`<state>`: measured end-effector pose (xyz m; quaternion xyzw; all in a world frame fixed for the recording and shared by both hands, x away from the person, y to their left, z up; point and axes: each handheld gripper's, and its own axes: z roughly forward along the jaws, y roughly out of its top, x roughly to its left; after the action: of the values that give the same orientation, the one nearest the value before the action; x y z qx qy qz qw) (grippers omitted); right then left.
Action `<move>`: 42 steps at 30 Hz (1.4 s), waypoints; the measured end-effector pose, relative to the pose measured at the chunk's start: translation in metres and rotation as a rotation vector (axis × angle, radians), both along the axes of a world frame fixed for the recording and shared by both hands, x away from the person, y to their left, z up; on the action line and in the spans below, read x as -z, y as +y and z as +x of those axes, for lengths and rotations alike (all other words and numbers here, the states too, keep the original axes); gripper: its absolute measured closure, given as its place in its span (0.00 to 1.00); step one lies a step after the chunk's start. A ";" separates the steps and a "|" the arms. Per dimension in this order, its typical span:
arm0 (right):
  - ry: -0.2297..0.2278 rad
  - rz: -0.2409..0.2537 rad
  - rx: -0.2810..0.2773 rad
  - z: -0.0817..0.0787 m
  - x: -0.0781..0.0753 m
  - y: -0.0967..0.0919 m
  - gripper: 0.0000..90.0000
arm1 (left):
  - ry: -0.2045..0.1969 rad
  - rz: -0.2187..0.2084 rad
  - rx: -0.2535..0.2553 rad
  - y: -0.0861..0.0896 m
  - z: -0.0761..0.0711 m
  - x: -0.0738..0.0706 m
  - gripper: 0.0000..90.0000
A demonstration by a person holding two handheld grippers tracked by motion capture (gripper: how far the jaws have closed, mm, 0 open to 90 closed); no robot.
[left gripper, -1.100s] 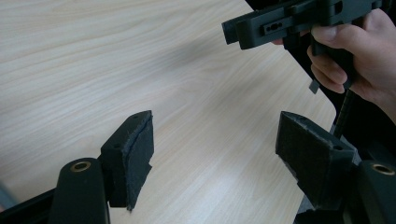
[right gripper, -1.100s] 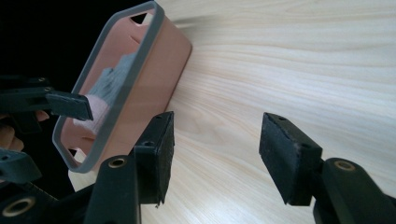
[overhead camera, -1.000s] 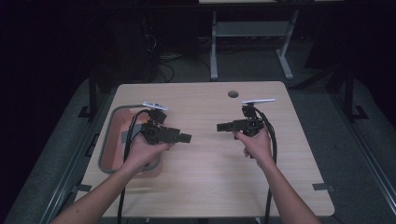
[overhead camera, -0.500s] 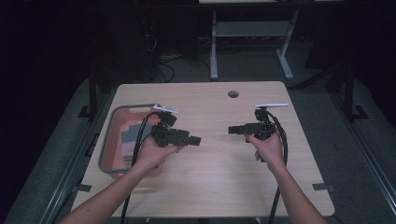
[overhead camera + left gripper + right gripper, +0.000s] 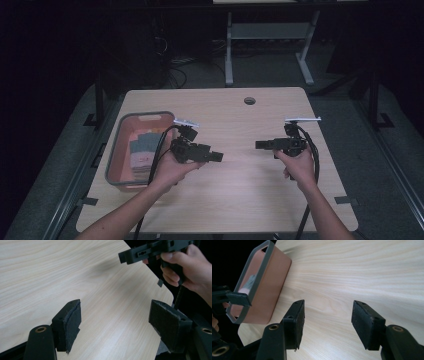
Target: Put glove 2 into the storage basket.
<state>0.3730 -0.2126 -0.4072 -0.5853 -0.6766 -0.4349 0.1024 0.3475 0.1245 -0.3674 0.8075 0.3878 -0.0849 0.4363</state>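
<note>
From the high view, the left gripper (image 5: 216,156) hovers just right of the pink bin (image 5: 118,150) at the desk's (image 5: 260,200) left side, where folded cloths (image 5: 142,150) lie inside; the right gripper (image 5: 261,145) hangs well apart over bare wood on the right. In the left gripper view its fingers (image 5: 72,322) stand wide apart with nothing between them. In the right gripper view the fingers (image 5: 295,322) also gape empty, the bin (image 5: 268,287) far left. To fetch a cloth well, I judge the left gripper should turn back over the bin, come down clear of its grey rim and pinch one folded edge
</note>
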 end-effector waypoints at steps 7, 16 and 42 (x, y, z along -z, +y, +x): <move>0.005 0.005 0.006 -0.006 0.004 -0.008 0.48 | 0.006 -0.006 0.011 -0.004 -0.004 0.007 0.27; 0.017 -0.016 0.029 -0.012 0.012 -0.021 0.48 | 0.010 -0.020 0.016 -0.010 -0.013 0.021 0.26; 0.026 0.021 0.025 -0.037 0.044 -0.044 0.44 | -0.004 -0.015 0.030 -0.021 -0.031 0.053 0.26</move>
<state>0.3363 -0.2570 -0.4508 -0.5982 -0.6634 -0.4354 0.1120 0.3167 0.1039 -0.4205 0.8102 0.3739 -0.0930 0.4417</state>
